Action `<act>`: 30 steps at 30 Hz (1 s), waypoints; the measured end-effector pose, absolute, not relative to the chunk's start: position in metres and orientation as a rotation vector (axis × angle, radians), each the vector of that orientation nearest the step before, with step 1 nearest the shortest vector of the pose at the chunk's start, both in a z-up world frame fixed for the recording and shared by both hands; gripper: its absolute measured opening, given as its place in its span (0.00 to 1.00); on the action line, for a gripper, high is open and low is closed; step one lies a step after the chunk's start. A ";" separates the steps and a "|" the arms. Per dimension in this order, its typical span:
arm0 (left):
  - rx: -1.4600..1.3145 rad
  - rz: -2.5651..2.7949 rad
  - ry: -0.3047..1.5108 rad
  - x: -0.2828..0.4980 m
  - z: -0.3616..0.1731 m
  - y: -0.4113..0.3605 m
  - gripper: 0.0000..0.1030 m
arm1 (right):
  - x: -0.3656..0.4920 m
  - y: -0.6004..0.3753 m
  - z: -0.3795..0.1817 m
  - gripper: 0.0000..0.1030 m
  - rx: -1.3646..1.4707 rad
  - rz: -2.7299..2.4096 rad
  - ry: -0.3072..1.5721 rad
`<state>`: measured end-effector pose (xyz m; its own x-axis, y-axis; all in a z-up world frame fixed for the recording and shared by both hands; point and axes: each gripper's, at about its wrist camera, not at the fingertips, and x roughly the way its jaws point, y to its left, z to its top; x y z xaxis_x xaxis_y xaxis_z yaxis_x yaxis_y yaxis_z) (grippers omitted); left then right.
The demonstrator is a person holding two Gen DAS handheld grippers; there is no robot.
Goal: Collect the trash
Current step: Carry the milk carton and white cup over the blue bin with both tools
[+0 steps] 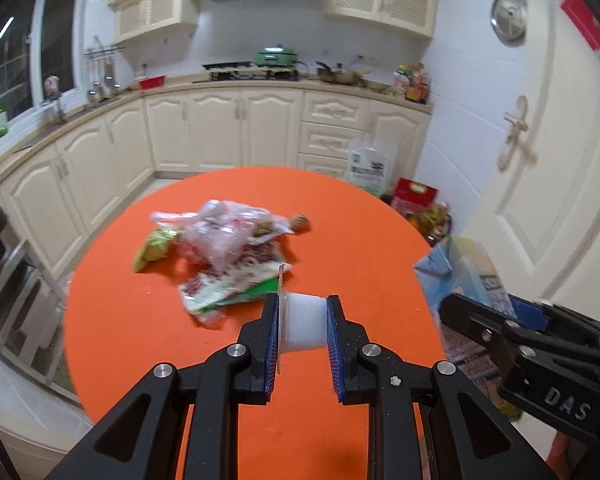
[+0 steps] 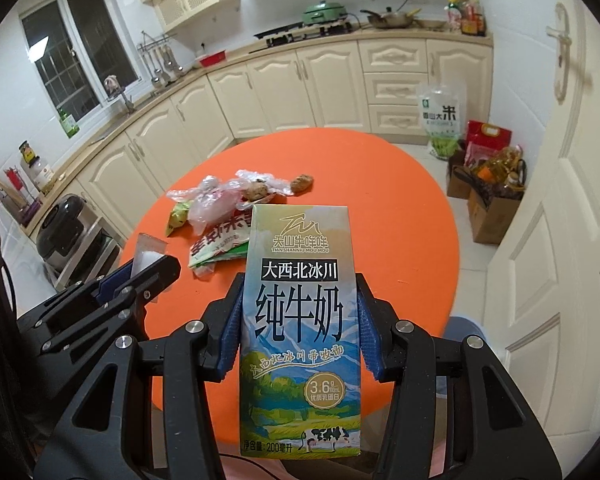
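Left gripper [image 1: 302,322]: closed on a small white cup [image 1: 303,325], held sideways between the blue pads, foil lid flap against the left pad; carried above the near part of the table [image 1: 360,216].

Right gripper [image 2: 298,320]: closed on a milk carton [image 2: 300,332], upright, clamped at mid-height on its two narrow sides; held over the table's near edge.

Remaining on the table, toward its far-left part: clear plastic bag [image 1: 224,226], crumpled; green wrapper [image 1: 156,246] touching the bag's left side; red-and-white packet [image 1: 236,276] partly under the bag, nearest the cup; two brown food lumps [image 2: 302,183], one at the bag's right end, one just beside it.

Bin: none visible in either view.

Handling note, as judgement: both tools are full, so both items likely go to a bin before the pile is touched. Keep the carton upright in case of dregs. Keep the cup's grip light, since thin plastic may buckle or slip out. Release only once directly over the bin.
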<state>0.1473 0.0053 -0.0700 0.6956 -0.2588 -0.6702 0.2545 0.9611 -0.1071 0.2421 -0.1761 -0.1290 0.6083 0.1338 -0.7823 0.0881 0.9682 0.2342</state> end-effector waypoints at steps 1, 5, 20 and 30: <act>0.001 -0.299 0.754 0.147 -0.071 0.000 0.17 | 0.241 -0.180 -0.130 0.45 0.269 0.017 0.921; 0.045 -0.348 0.769 0.150 -0.077 -0.031 0.17 | 0.229 -0.208 -0.133 0.45 0.297 -0.058 0.918; 0.210 -0.633 0.897 0.190 -0.119 -0.187 0.18 | 0.163 -0.349 -0.154 0.45 0.403 -0.461 0.945; 0.317 -0.761 1.017 0.242 -0.172 -0.296 0.18 | 0.130 -0.426 -0.195 0.45 0.497 -0.618 1.014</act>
